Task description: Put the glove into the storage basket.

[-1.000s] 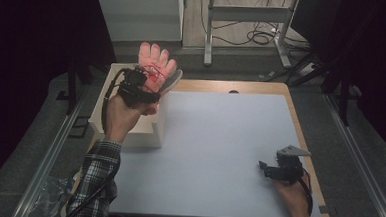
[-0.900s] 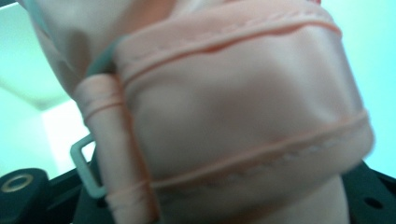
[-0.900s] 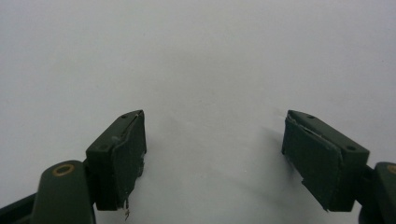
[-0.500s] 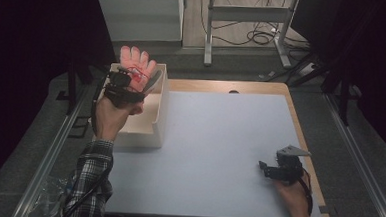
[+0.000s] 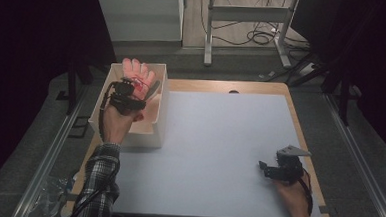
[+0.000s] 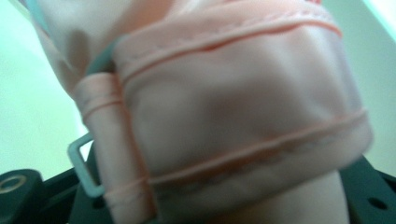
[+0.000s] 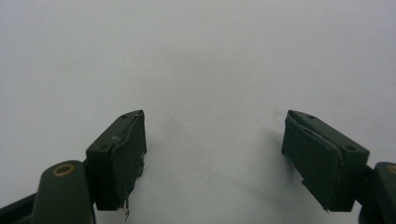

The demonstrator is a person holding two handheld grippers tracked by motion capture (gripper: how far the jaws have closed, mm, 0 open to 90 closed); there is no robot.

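Gripping a pink glove [image 5: 138, 79], left gripper [image 5: 131, 93] jaws easing.

I work in a lab-like recording room: dark curtains surround my white-topped table [image 5: 219, 140], a metal-legged bench [image 5: 245, 26] with loose cables [image 5: 257, 37] stands at twelve o'clock on grey carpet.

Tabletop: a white sheet [image 5: 214, 139] is lying over a wooden board [image 5: 262, 87].
Floor: grey carpet [image 5: 358, 162] is spreading around it, with cables [image 5: 257, 38] trailing at the back.
Furniture: a metal frame [image 5: 245, 26] and a pale cabinet [image 5: 138, 15] are standing behind.
Light: the sides are sitting in darkness.
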